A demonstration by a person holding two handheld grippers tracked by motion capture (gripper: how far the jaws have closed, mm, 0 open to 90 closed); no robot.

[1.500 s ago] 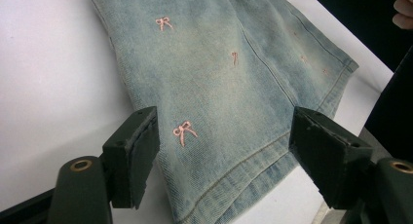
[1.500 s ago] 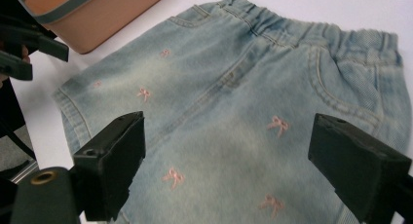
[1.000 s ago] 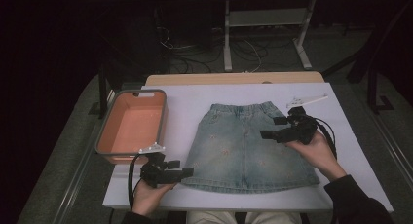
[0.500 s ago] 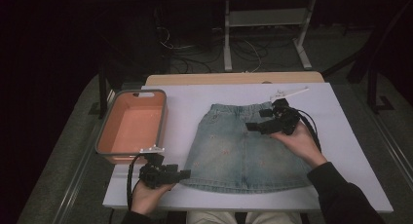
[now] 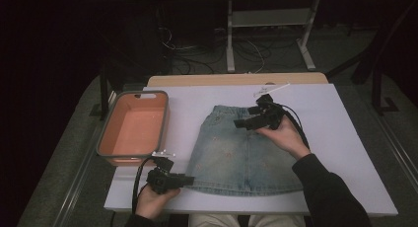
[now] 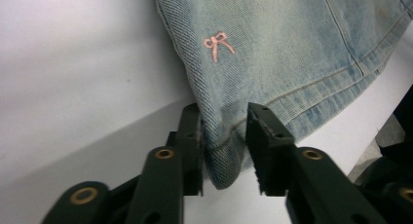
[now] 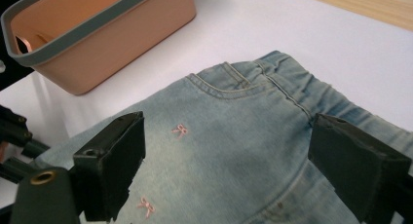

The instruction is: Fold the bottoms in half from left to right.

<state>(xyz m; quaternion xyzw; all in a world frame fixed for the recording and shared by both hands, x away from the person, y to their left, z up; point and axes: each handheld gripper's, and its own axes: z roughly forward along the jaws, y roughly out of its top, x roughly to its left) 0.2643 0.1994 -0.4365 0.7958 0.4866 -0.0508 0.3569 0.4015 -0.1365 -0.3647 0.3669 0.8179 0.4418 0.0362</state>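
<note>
Left gripper (image 6: 224, 146) jaws straddle skirt (image 6: 292, 48) hem corner.

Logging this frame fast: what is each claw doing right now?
Left claw: jaws on either side of the denim skirt's hem corner, a gap on one side; cannot tell if clamped.
Right claw: open wide, above the skirt, holding nothing.

The high view looks forward and down from above the person's side, taking in the whole white table (image 5: 345, 153); the left gripper view sits close and low at the hem corner of the denim skirt (image 6: 292, 44); the right gripper view looks from the skirt's waist end across the skirt (image 7: 229, 136) toward the orange bin (image 7: 97, 34); all three share the skirt (image 5: 231, 153).
</note>
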